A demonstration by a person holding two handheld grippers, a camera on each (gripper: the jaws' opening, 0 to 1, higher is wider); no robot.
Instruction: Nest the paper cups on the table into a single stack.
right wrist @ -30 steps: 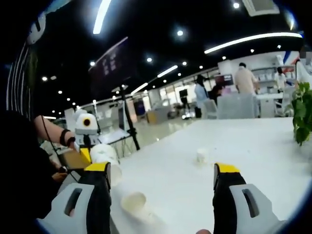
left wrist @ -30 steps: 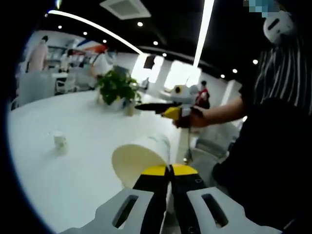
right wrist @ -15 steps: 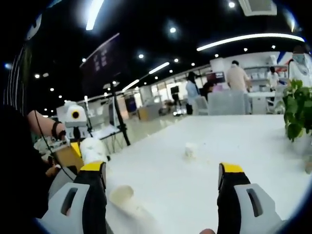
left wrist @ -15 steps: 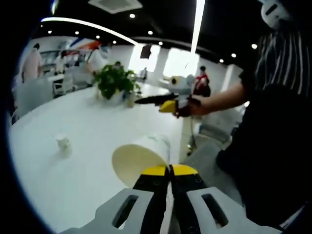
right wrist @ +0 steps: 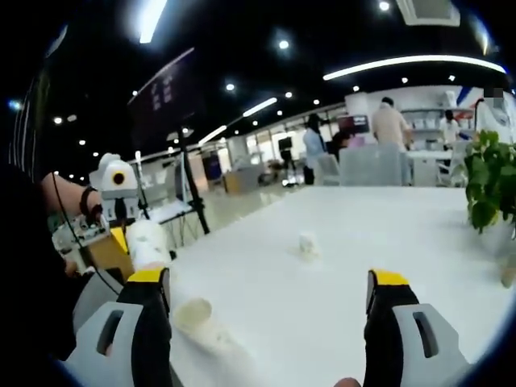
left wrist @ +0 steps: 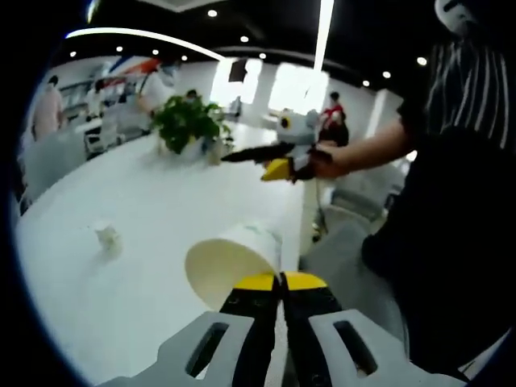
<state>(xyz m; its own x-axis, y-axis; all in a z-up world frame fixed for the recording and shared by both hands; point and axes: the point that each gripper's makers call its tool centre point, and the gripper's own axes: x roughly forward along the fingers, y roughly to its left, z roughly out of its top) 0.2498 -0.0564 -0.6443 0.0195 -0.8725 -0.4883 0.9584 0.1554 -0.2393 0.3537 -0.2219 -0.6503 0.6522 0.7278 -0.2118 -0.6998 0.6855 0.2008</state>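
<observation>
The left gripper (left wrist: pixel 280 282) has its jaws clamped on a paper cup (left wrist: pixel 230 266), mouth facing the camera, another small cup (left wrist: pixel 107 238) at 9 o'clock on the white table (left wrist: pixel 161 201), right gripper (left wrist: pixel 270 161) up at 12.

Three white paper cups, not yet nested

A cream-white paper cup (left wrist: pixel 234 262) is tipped sideways, mouth open to the left gripper view, pinched at its rim. A second white paper cup (right wrist: pixel 197 320) lies on its side on the tabletop (right wrist: pixel 387 242). A small white paper cup (right wrist: pixel 307 244) stands farther off.

Both views look low across the white table (left wrist: pixel 161 210), facing each other's gripper.
</observation>
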